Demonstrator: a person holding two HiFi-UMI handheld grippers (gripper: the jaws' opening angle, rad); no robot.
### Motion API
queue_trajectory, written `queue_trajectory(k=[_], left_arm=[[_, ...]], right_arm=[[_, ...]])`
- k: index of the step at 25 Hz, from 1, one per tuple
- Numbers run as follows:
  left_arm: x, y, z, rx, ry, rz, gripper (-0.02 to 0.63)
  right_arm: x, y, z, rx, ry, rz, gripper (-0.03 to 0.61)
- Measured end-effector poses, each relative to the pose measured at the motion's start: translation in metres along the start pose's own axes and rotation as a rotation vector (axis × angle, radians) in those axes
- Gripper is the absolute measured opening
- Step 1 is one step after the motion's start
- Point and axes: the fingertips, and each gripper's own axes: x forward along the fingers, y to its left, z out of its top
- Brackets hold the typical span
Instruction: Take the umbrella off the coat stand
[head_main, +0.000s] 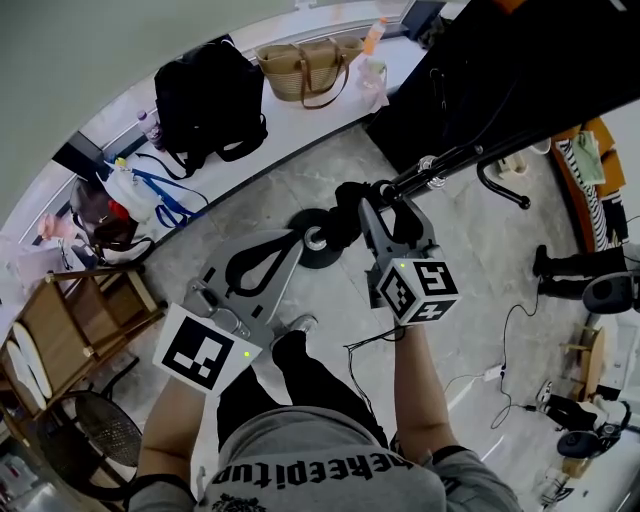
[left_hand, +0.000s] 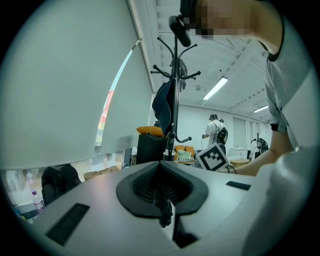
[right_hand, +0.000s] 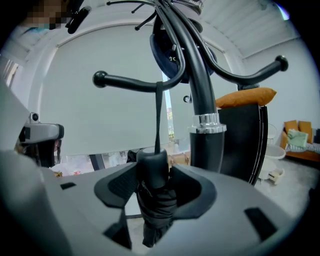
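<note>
The black coat stand (head_main: 440, 168) rises from its round base (head_main: 318, 243) on the floor; its pole (right_hand: 202, 100) and hook arms fill the right gripper view. A black folded umbrella (right_hand: 154, 197) hangs by its strap (right_hand: 158, 117) from a hook arm. My right gripper (right_hand: 155, 185) is shut on the umbrella, just left of the pole. In the head view the umbrella (head_main: 350, 208) shows dark at the tip of that right gripper (head_main: 376, 208). My left gripper (head_main: 300, 238) is lower left of it, shut and empty; the left gripper (left_hand: 162, 192) faces the coat stand (left_hand: 174, 75) from a distance.
A dark blue garment (right_hand: 170, 60) hangs higher on the stand. A black backpack (head_main: 205, 95) and a woven bag (head_main: 305, 65) sit on the white ledge. A wooden chair (head_main: 85, 320) stands left. Cables (head_main: 500, 370) trail over the floor to the right. A person (left_hand: 216, 131) stands far off.
</note>
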Motion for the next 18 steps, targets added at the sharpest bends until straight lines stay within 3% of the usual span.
queue_trajectory(k=[18], left_arm=[[-0.019,-0.002,0.020,0.044,-0.024,-0.020,0.015]], right_arm=[[-0.029,0.041,0.038,-0.027,-0.090,0.009,0.216]])
